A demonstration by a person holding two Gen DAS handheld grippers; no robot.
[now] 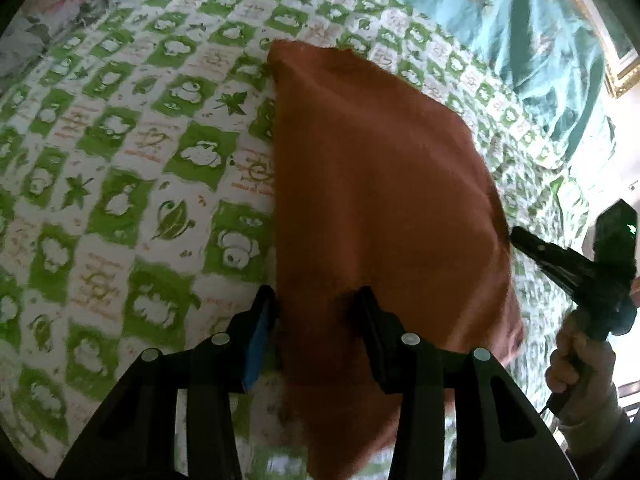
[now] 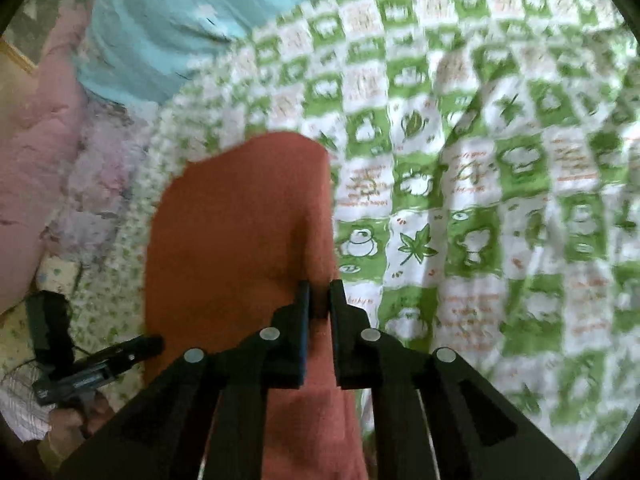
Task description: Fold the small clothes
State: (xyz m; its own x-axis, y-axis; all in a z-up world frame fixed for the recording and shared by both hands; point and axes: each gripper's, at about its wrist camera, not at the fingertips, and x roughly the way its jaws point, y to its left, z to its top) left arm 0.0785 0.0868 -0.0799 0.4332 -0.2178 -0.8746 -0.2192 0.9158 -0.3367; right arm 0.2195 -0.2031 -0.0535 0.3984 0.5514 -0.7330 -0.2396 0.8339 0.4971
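Note:
An orange-brown cloth (image 1: 380, 200) hangs lifted over the green-and-white checked bedspread (image 1: 120, 160). My left gripper (image 1: 316, 300) has its fingers apart, with the cloth's near edge lying between them; the cloth drapes over the right finger (image 1: 372, 328). In the right wrist view the same cloth (image 2: 240, 220) hangs down, and my right gripper (image 2: 319, 296) is shut on its right edge. The right gripper also shows in the left wrist view (image 1: 520, 236), touching the cloth's right edge. The left gripper shows at the lower left of the right wrist view (image 2: 152, 344), at the cloth's left edge.
A teal quilt (image 1: 500, 20) lies bunched at the far side of the bed; it also shows in the right wrist view (image 2: 160, 32). A pink blanket (image 2: 36, 140) lies at the left. A gold picture frame (image 1: 616, 64) is at the far right.

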